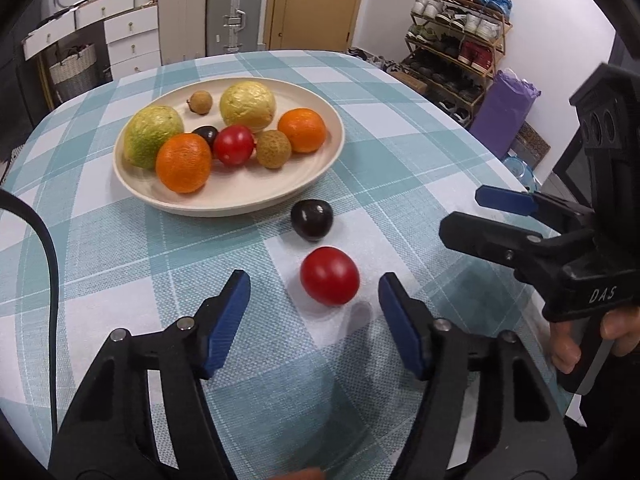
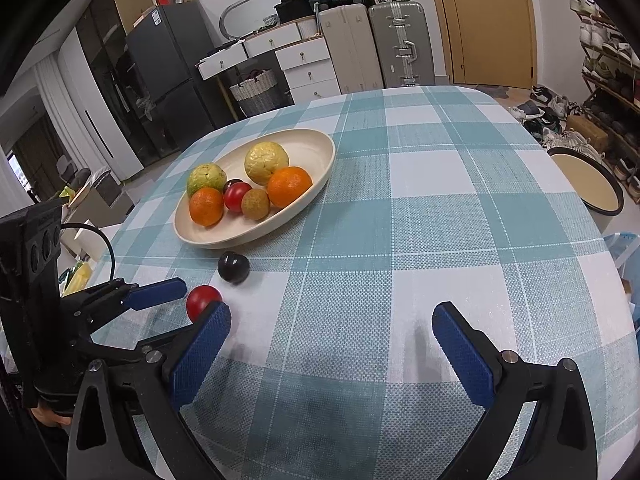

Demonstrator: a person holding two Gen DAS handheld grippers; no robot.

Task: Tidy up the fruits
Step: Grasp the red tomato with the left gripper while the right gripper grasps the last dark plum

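Progress: plate (image 1: 316,168) holds eight fruits | left: red tomato (image 1: 329,275), dark plum (image 1: 311,219) on tabletop (image 1: 400,160) | my left hand-held gripper (image 1: 314,304) spread around tomato, not touching | right hand-held gripper (image 2: 332,340) spread, empty

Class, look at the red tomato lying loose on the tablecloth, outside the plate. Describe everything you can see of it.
The red tomato is small, round, smooth and glossy, with soft highlights on top and no stem visible. It looks whole and unmarked. It lies on a white square of the checked tablecloth, off the plate, with a dark plum just beyond it, apart from it. It sits ahead of the left gripper, roughly between its blue pads, which do not touch it. Only the cloth touches it.
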